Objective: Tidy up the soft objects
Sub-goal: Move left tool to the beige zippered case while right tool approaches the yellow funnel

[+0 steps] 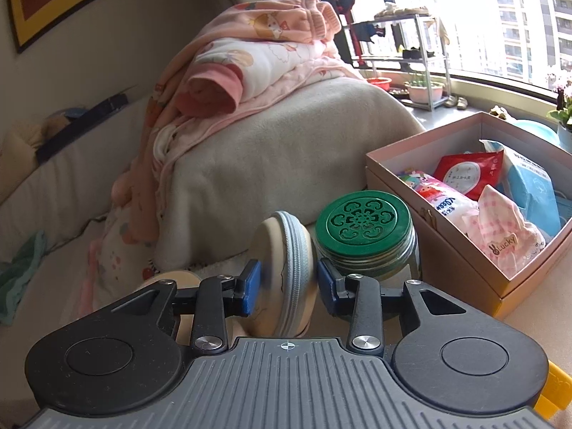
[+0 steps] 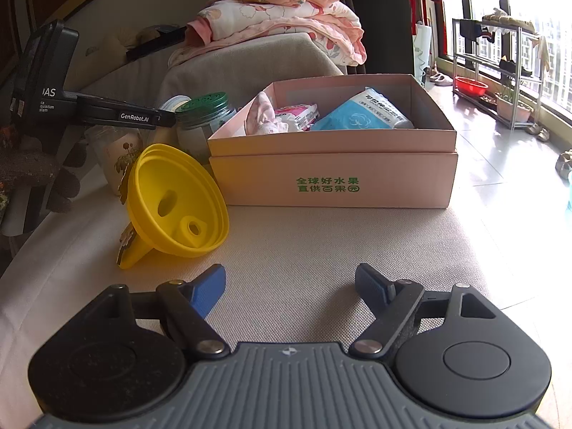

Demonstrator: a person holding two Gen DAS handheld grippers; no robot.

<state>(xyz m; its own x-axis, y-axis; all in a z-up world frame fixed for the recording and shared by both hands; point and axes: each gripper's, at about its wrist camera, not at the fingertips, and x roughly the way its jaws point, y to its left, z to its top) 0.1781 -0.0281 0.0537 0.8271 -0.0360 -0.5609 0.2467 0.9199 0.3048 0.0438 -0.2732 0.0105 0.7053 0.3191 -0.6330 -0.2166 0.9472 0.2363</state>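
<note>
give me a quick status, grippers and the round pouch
Left gripper around the round zip pouch, pads not clearly pressing. Right gripper open, empty, over the cushion. Green-lidded jar tight beside the pouch; pink box beyond it.

Left wrist view: round zip pouch [image 1: 286, 271] has its lower half hidden behind the left tool [image 1: 282, 282] body; whether the blue pads [image 1: 252, 282] actually press it can't be told. Glass jar [image 1: 371, 250] body mostly blocked by the tool's arm, only the green lid is clear. Pink box [image 1: 447, 221] is cut off at 3 o'clock by the frame edge. Yellow funnel [image 1: 554, 386] shows just a sliver at 4 o'clock. Right wrist view: the pouch [image 2: 177, 102] is probably that pale rim behind the left tool's arm, at 10 o'clock. Packets in the box [image 2: 357, 114] are half hidden by its wall, print too small.
</note>
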